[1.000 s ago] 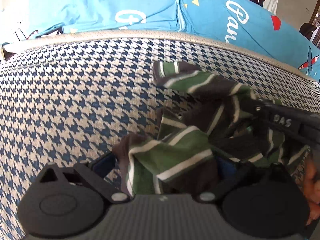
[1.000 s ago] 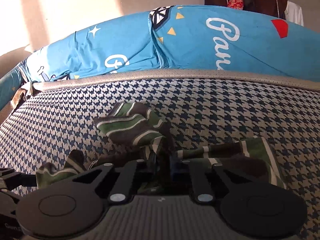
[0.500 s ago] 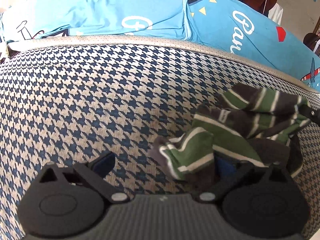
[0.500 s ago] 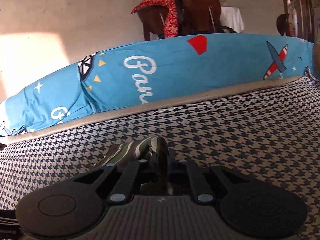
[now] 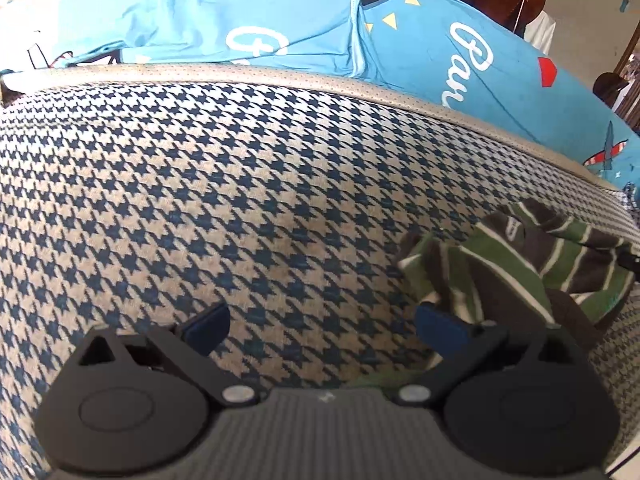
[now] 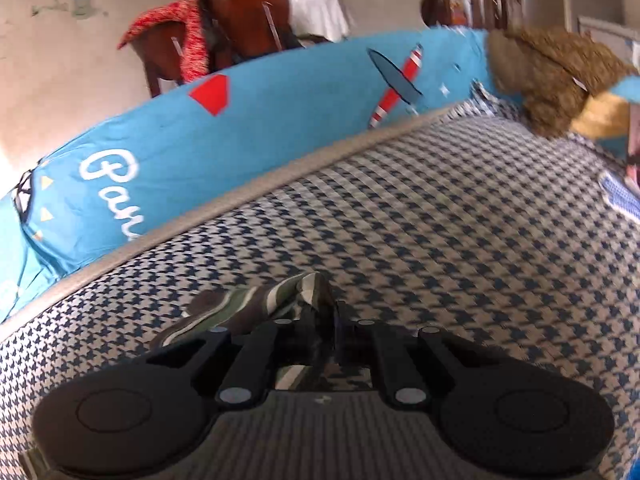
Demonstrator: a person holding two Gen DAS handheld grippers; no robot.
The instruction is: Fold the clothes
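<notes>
Left gripper has let go: a second ago the striped garment sat between its blue pads, now the jaws are spread wide over bare houndstooth bed cover with nothing between them. Garment has slid off to the right side of the left view, bunched in a crumpled heap on the bed, lower edge just beside the right pad. Right gripper jaws pressed together, pinching a ridge of the same garment; its view has swung from facing the garment to looking across the bed toward the blue printed bedding and a brown chair behind, frame motion-blurred. Read: right hand is dragging the cloth rightward on one hold. Garment is not flat or squared, folds not visible, so folding looks unfinished; left needs a fresh hold on an edge
</notes>
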